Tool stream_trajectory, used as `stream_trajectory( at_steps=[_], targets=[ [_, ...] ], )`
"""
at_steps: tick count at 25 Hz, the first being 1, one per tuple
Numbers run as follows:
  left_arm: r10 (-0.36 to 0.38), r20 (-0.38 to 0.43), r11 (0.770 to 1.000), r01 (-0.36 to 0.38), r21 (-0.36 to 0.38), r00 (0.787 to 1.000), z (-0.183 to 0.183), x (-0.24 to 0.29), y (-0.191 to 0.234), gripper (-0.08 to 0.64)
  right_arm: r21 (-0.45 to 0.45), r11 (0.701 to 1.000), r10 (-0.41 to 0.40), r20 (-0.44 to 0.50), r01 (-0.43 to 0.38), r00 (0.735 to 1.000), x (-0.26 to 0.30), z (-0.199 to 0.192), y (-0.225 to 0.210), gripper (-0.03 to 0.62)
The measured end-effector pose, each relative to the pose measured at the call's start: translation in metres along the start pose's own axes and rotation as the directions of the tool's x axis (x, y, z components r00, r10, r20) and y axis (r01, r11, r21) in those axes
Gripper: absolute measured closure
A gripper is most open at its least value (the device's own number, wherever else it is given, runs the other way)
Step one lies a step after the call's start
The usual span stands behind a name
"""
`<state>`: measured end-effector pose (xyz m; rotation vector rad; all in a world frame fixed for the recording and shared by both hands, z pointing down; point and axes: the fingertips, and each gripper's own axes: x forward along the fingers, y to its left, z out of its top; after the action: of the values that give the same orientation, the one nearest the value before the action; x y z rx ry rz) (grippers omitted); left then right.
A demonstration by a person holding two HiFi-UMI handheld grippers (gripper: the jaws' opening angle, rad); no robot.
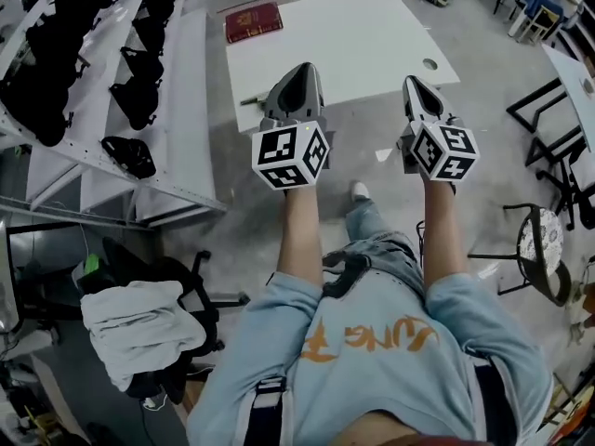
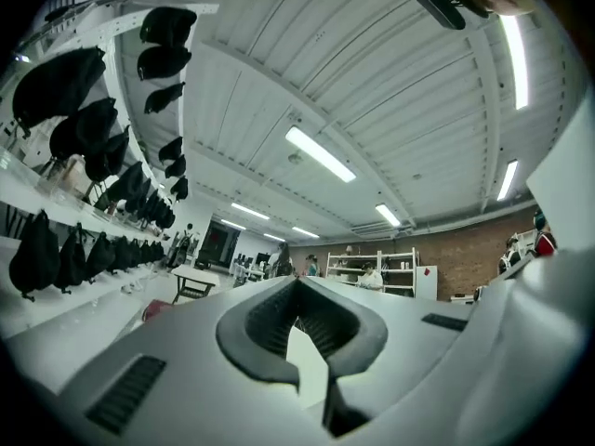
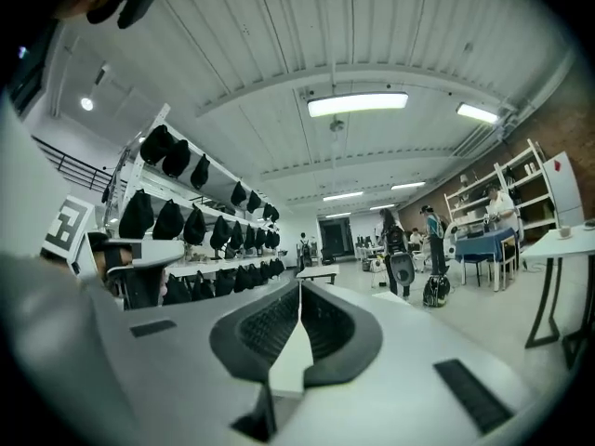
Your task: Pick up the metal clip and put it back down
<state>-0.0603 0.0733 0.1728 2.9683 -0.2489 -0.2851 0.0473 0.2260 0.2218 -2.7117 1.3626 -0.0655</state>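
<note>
Forearms in light-blue sleeves reach forward from the person, each holding a grey two-jaw tool with a black-and-white marker cube at its base. The left claw [image 1: 299,74] hovers above the near edge of the white rectangular desk [image 1: 363,35]. In the left gripper view its jaws meet at the tips [image 2: 297,284] with nothing caught between them. The right claw [image 1: 415,84] is raised over the near right part of the desk, well apart from the left one. In the right gripper view its jaws are likewise closed tip to tip [image 3: 299,291] and empty.

Only one small item on the desk looks like the thin metal clip [image 1: 253,100]. It lies slanted at the near left edge, just left of the left claw and touched by neither tool, though it is too small to make out in detail. A dark red hardcover book [image 1: 253,21] rests flat at the far left corner of the desk, well apart from the clip.

White wall shelves holding black bags [image 1: 139,91] run along the left, and a black office chair draped with white cloth [image 1: 139,328] stands beside the person.
</note>
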Motion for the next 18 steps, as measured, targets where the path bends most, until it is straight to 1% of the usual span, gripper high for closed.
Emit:
stream_trajectory(
  at_steps=[4, 7, 9, 11, 15, 18],
  targets=[
    [0.029, -0.111, 0.999, -0.032, -0.024, 0.993, -0.057, 0.041, 0.012, 0.538, 0.046, 0.999, -0.011, -0.064, 0.014, 0.998, 0.037, -0.028, -0.036, 0.563],
    [0.055, -0.199, 0.997, -0.063, -0.034, 0.978, -0.097, 0.071, 0.028, 0.538, 0.073, 0.997, -0.022, -0.117, 0.030, 0.993, 0.071, -0.053, -0.062, 0.563],
    [0.081, -0.245, 0.995, -0.092, -0.032, 0.966, -0.116, 0.088, 0.040, 0.538, 0.088, 0.996, -0.018, -0.145, 0.031, 0.989, 0.094, -0.063, -0.074, 0.563],
    [0.096, -0.284, 0.994, -0.108, -0.028, 0.954, -0.130, 0.106, 0.047, 0.538, 0.104, 0.994, -0.014, -0.157, 0.031, 0.987, 0.115, -0.065, -0.088, 0.563],
    [0.089, -0.357, 0.996, -0.091, 0.011, 0.930, -0.148, 0.147, 0.054, 0.538, 0.163, 0.985, -0.022, -0.167, 0.049, 0.986, 0.150, -0.074, -0.115, 0.563],
    [0.125, -0.365, 0.992, -0.115, 0.048, 0.923, -0.148, 0.183, 0.073, 0.538, 0.183, 0.982, -0.007, -0.163, 0.038, 0.987, 0.182, -0.076, -0.133, 0.563]
  ],
)
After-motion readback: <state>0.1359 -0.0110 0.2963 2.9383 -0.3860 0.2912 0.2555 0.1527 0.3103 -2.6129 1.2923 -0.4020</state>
